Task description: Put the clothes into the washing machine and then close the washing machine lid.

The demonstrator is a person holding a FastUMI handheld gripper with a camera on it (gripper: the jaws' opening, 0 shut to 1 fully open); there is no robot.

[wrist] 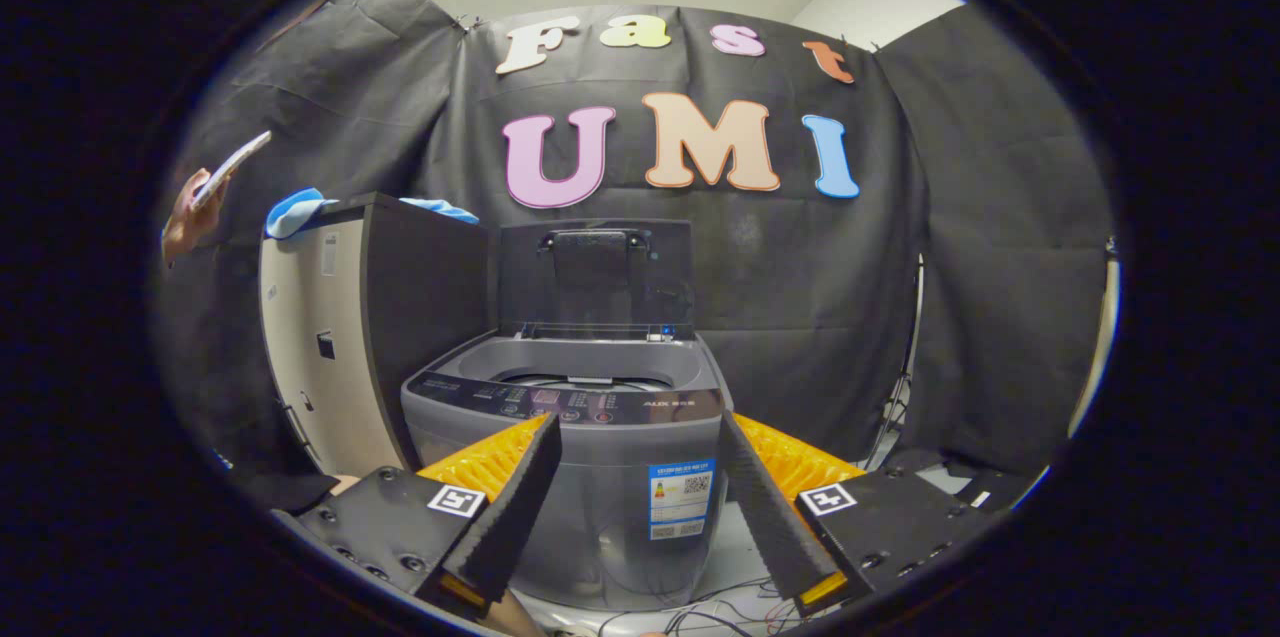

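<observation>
A grey top-loading washing machine [600,457] stands ahead of me, beyond my fingers. Its dark lid [597,279] is raised upright at the back, so the drum opening [585,379] is uncovered. A blue cloth [298,210] lies on top of the cabinet left of the machine. My gripper [635,427] is open, its two fingers spread wide in front of the machine's control panel [560,404], with nothing between them.
A tall cabinet [350,337] with a pale front and dark side stands close to the machine's left. A person's hand [195,212] holds a phone at the far left. Cables [700,612] lie on the floor below the machine. Black cloth walls the booth.
</observation>
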